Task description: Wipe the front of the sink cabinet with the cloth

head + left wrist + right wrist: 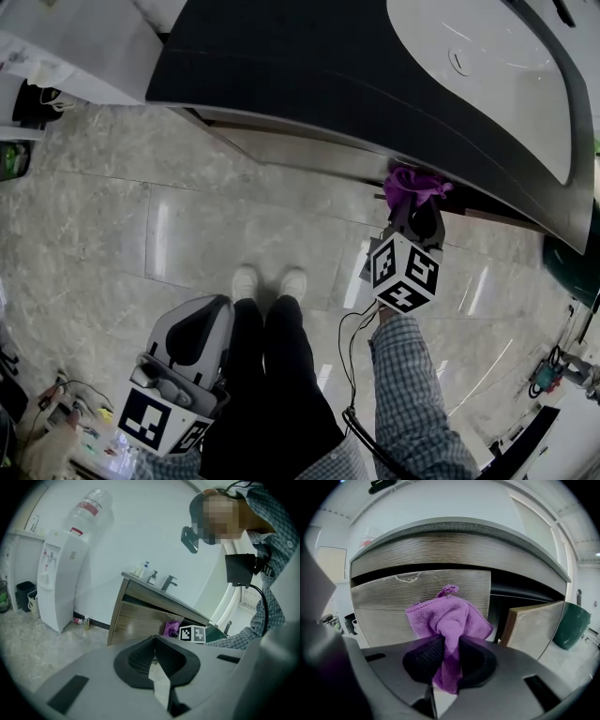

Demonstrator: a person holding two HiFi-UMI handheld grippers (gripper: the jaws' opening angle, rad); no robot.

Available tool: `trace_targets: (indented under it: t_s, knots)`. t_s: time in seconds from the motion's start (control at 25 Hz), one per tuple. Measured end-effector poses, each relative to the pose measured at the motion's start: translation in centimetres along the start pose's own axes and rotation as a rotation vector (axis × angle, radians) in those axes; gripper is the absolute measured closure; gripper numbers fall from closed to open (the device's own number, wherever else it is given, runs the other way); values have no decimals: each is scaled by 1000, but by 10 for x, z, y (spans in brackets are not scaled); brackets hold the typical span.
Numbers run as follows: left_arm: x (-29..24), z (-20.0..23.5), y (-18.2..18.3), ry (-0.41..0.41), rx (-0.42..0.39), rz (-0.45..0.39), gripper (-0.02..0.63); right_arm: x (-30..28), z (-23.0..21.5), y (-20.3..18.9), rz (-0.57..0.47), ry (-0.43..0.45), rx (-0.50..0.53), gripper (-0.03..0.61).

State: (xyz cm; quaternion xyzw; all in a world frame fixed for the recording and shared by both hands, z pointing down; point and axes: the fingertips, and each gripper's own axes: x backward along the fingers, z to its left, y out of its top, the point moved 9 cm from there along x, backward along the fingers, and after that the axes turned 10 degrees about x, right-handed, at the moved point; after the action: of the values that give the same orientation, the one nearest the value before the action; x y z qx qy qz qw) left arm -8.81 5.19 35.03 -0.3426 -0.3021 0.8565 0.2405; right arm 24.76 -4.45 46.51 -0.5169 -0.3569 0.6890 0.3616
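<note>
Cloth [450, 616] pinched between jaws of right gripper [448, 645], bunching out ahead before sink cabinet [384, 603] front

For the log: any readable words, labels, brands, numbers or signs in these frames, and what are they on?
No text can be read in any view.
Water bottle on the dispenser: red label, print too blurred.
Small bottle on the floor: label too small.
Marker cube of the right gripper: square patterns, no letters.
Cloth: no print shows.
</note>
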Motion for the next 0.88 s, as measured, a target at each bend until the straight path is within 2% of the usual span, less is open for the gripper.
trace_targets:
  t_s: [0.88]
  knots:
    - [42, 41, -10, 84, 64, -70, 601, -5, 113, 13, -33, 209, 51, 503]
